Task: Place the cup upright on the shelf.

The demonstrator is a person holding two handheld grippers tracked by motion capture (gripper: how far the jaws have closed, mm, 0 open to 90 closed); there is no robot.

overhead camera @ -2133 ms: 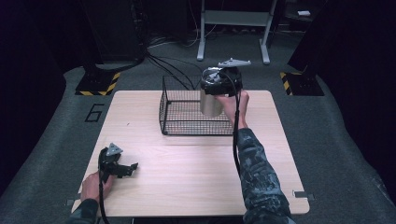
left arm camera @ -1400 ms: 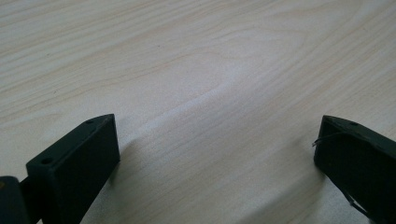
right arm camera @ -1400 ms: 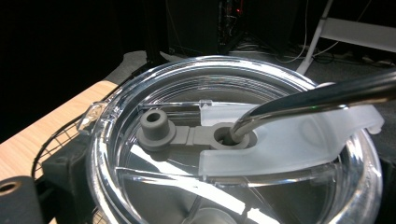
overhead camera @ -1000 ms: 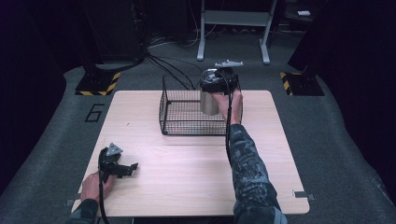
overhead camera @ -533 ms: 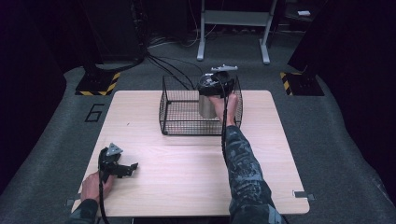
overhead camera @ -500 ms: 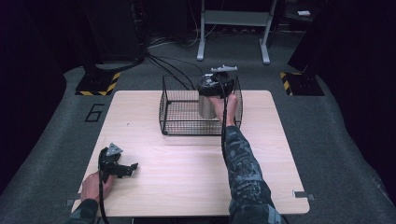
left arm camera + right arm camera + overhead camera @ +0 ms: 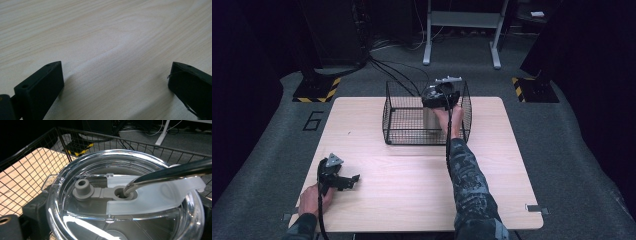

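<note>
Black wire basket [image 7: 404,117]; pale wood-grain table [image 7: 412,175]; camouflage sleeve [image 7: 469,185]; clear lid [image 7: 122,195].

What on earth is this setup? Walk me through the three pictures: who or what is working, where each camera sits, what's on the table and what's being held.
There is no robot here. A person holds a two-jaw hand tool in each hand.

The high view looks down from above the person's side of the pale wooden table. On it stands a black wire basket. The right gripper reaches into that basket, gripping a steel tumbler with a clear plastic lid.

The right gripper view rides on that tool: close up you see the lid, a metal straw through its hole, and basket wire behind.

The left gripper rests near the table's front left. Its own view shows two black jaws wide apart over bare wood, holding nothing.
</note>
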